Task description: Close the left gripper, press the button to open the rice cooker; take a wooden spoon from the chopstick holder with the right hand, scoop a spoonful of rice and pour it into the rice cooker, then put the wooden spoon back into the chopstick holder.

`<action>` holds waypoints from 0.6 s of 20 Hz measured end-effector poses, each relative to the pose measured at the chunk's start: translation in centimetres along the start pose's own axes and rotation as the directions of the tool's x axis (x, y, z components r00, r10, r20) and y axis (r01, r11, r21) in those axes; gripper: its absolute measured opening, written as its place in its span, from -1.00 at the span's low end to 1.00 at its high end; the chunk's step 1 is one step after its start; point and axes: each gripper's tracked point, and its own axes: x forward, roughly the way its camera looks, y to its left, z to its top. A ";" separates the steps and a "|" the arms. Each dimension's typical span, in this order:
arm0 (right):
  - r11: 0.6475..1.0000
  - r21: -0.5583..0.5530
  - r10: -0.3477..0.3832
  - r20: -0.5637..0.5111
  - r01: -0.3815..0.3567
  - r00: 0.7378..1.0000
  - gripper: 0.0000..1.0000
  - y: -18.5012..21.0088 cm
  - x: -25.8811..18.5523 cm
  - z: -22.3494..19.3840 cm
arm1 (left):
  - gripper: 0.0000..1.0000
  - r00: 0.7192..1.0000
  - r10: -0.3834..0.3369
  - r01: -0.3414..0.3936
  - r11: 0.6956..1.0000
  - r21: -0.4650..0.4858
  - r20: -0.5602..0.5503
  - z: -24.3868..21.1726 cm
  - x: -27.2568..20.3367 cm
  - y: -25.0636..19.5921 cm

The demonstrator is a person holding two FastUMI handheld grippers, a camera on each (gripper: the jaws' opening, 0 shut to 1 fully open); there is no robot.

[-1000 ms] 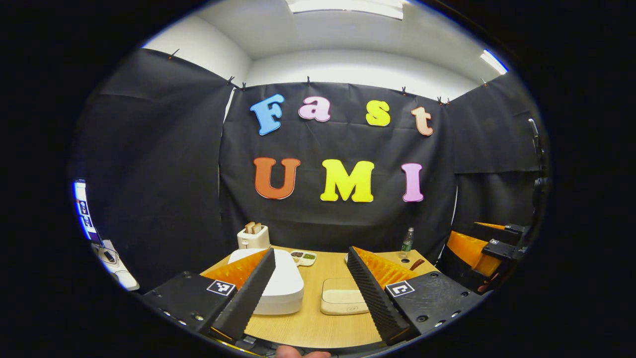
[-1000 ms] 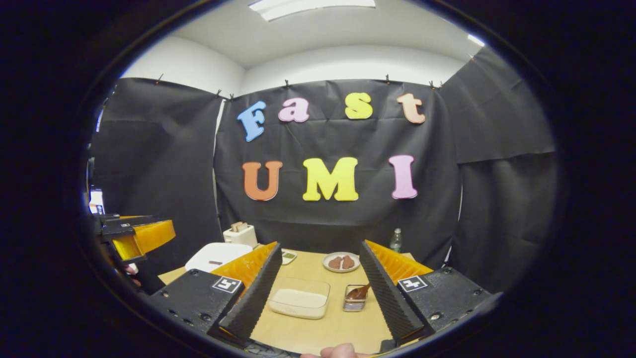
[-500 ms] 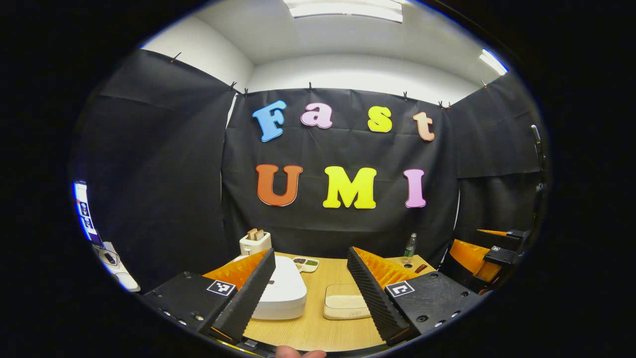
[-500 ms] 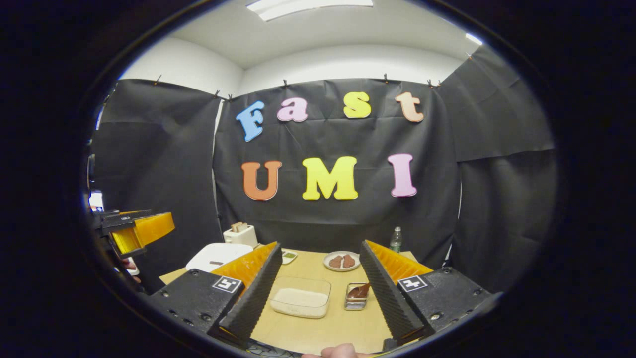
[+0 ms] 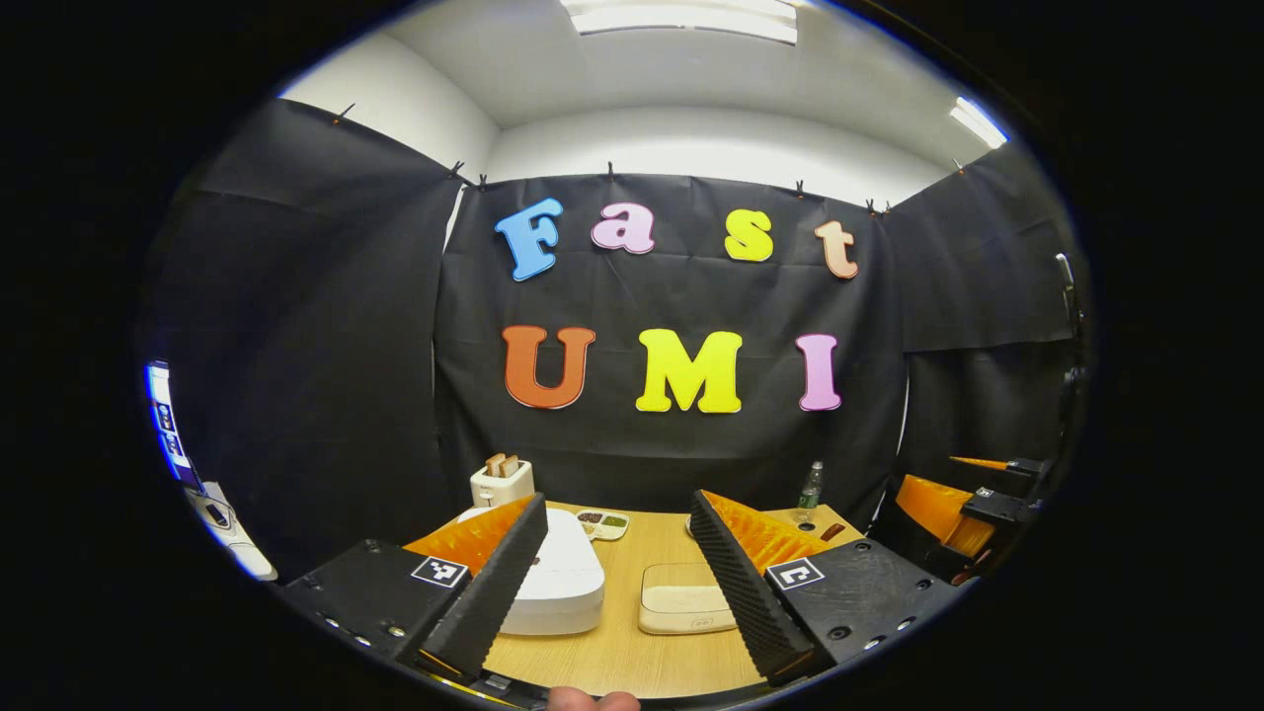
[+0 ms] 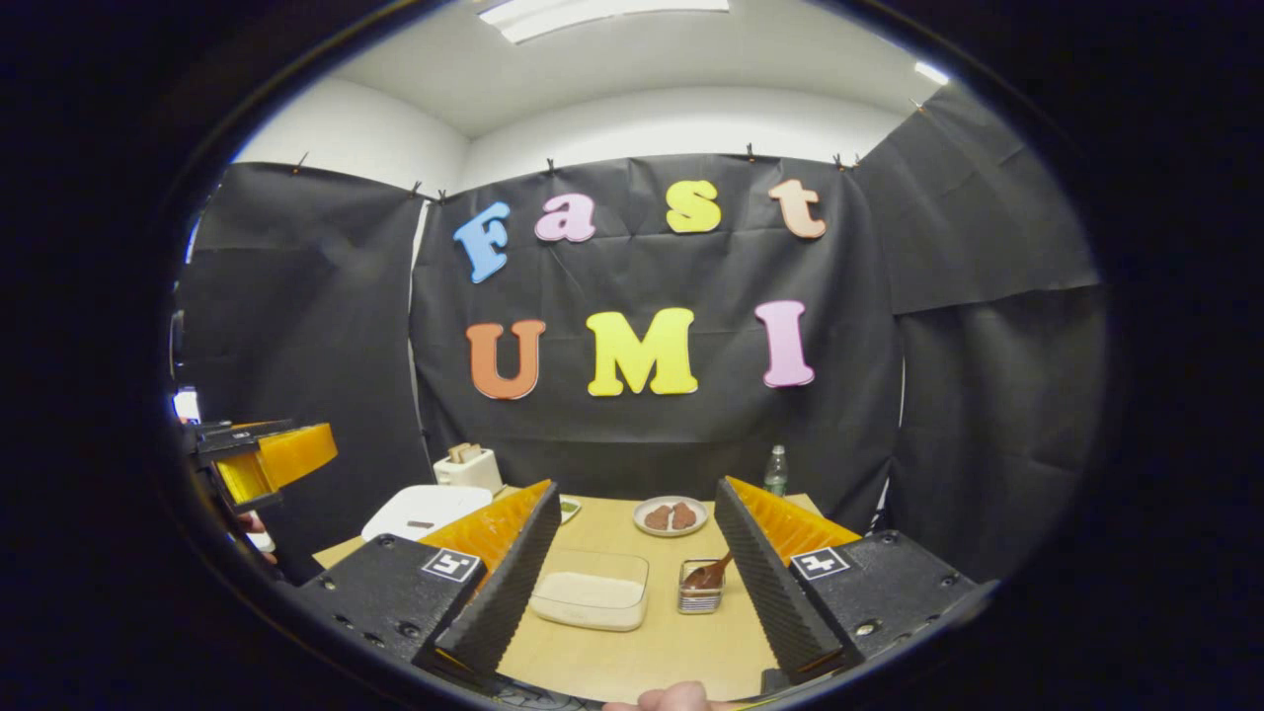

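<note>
Little has shifted: both views drift slightly. Left hand-held gripper [image 5: 617, 573] and right hand-held gripper [image 6: 632, 573] hover over the desk [image 6: 632, 667], fingers apart, rice cooker [image 5: 563, 583] closed.

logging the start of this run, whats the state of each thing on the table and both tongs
white rice cooker: lid shut
clear rectangular rice container: uncovered, rice inside
wooden spoon: standing in the small metal chopstick holder
white toaster: toast sticking up
clear bottle: upright
left tongs: open, holding nothing
right tongs: open, holding nothing
</note>
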 end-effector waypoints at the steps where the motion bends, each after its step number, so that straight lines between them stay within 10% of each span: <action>1: 1.000 0.000 -0.003 0.005 0.003 1.000 1.00 -0.1 0.1 0.1 | 0.88 1.000 0.001 -0.001 1.000 0.002 0.000 0.0 0.1 0.1; 12: 1.000 -0.008 0.011 -0.002 -0.011 1.000 0.93 0.5 0.3 0.2 | 0.89 1.000 -0.007 0.007 1.000 0.014 -0.019 -0.6 -0.3 0.1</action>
